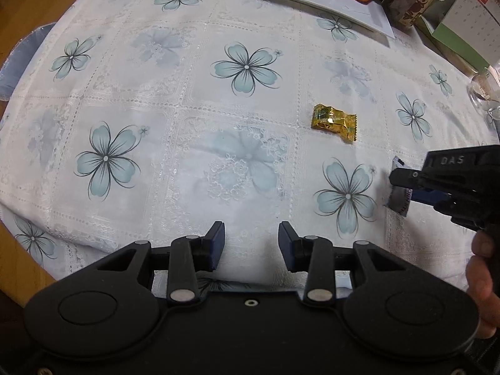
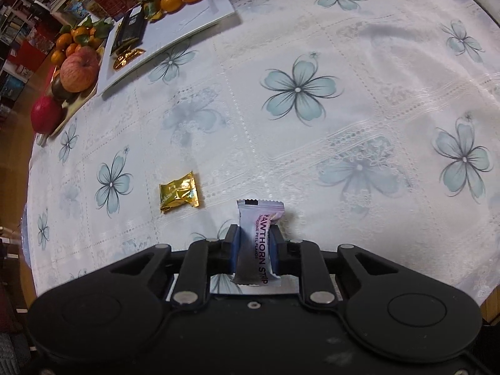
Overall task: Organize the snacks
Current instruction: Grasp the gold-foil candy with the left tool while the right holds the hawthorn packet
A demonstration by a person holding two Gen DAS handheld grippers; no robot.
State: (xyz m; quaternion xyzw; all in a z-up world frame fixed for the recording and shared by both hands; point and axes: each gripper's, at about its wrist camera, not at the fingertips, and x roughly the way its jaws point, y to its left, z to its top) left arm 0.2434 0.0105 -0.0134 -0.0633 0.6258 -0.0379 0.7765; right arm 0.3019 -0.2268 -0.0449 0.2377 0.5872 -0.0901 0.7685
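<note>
My right gripper (image 2: 253, 232) is shut on a pale purple hawthorn strip packet (image 2: 257, 218), held between its blue pads just above the flowered tablecloth. In the left wrist view the same gripper (image 1: 406, 187) and packet (image 1: 397, 198) show at the right edge. A gold-wrapped candy (image 1: 335, 122) lies on the cloth to the left of the packet; it also shows in the right wrist view (image 2: 179, 192). My left gripper (image 1: 251, 234) is open and empty above the cloth. A white rectangular tray (image 1: 343, 6) at the far side holds gold candies, dark packets and small oranges; it shows in the right wrist view too (image 2: 200, 15).
A fruit plate (image 2: 79, 100) with apples and oranges stands left of the tray. Boxes and a desk calendar (image 1: 468, 15) stand at the far right. A glass (image 1: 486, 90) stands at the right edge. The table's wooden edge (image 1: 18, 250) is near on the left.
</note>
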